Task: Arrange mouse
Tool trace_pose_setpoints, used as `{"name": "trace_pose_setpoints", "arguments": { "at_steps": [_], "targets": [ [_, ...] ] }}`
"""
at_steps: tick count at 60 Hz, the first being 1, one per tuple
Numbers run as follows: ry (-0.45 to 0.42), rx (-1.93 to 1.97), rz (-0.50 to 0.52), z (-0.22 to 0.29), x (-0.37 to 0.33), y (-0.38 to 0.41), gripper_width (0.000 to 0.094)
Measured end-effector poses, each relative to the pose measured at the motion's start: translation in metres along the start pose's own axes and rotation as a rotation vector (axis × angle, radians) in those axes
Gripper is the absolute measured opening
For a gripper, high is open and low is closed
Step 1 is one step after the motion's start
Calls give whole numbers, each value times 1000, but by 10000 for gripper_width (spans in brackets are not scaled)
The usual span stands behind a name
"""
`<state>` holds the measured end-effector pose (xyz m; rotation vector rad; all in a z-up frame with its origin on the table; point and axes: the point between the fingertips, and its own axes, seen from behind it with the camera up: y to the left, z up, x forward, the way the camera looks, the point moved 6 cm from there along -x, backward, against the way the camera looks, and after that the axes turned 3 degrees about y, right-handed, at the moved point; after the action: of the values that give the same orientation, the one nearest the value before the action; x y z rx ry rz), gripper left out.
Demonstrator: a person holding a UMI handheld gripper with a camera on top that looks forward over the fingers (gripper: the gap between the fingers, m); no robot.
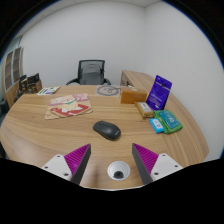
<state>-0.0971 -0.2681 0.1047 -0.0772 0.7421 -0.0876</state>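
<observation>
Gripper view, the only one: gripper [112,158] poised above the near edge of a curved wooden table [40,130], fingers [72,160] spread wide apart with nothing between them, purple pads facing inward across an open gap. Held high and back, probably to line up an approach rather than to grasp yet. Just below the gap, a round cable grommet [117,171] set into the tabletop. Ahead of the fingers and slightly toward the left one, the black mouse [107,130] lying alone on bare wood, long axis slanted, well clear of other items and so easy to reach from above. Beyond it to the left, a flat pinkish printed sheet [70,103]. To the right, a cluster near the table's far side: an upright purple box [159,93], a teal packet [168,122], a small blue box [146,109]. Further back, a round tin [108,90] and an office chair [92,72] pushed in against the wall side. Task judged barely begun: mouse untouched, next move likely a descent forward to straddle it.
</observation>
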Motion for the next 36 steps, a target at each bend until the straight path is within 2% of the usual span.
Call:
{"name": "trace_pose_setpoints", "arguments": {
  "at_steps": [20, 36],
  "targets": [
    [20, -15, 30, 9, 98, -10, 859],
    [24, -2, 55, 26, 143, -8, 867]
  ]
}}
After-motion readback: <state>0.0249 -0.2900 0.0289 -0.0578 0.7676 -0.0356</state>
